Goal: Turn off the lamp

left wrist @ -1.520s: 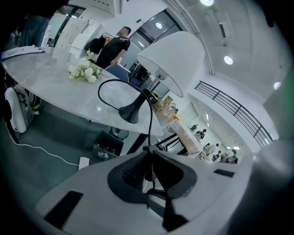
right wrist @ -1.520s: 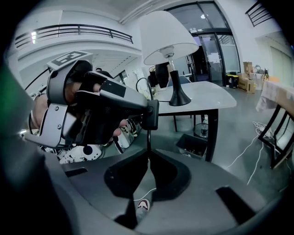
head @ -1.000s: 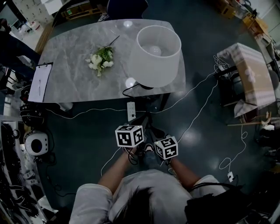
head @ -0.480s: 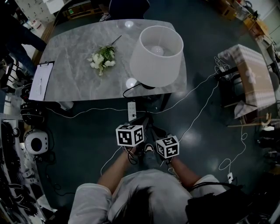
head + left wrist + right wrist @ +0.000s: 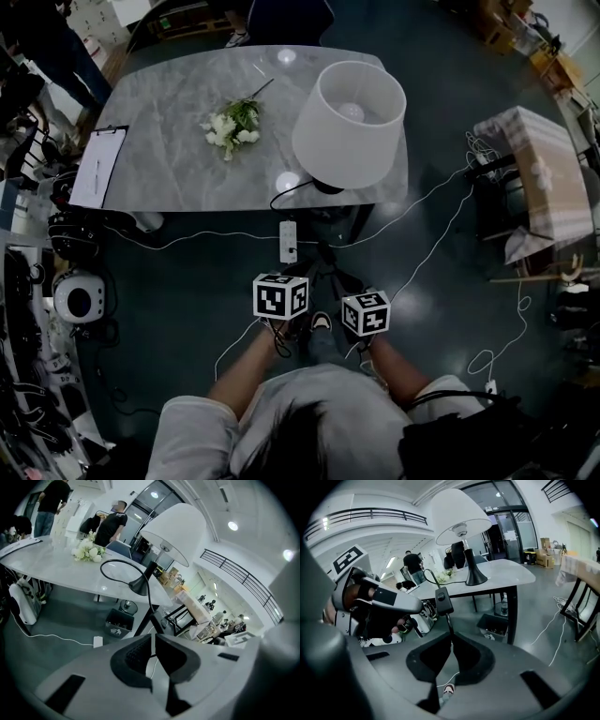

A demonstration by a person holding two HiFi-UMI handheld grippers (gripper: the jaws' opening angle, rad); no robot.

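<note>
The lamp (image 5: 349,117) is seen upright near the worktop's (image 5: 169,141) near right corner, with its cord (image 5: 448,620) hung over the near edge. The cord is pinched just below the inline switch (image 5: 443,601) by the closed fingers of the right gripper (image 5: 451,639). The fingers of the left gripper (image 5: 153,637) are drawn almost together on nothing, beside the switch.

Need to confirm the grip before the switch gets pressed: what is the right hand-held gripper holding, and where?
The right hand-held gripper pinches the lamp's black cord just below its inline switch.
</note>
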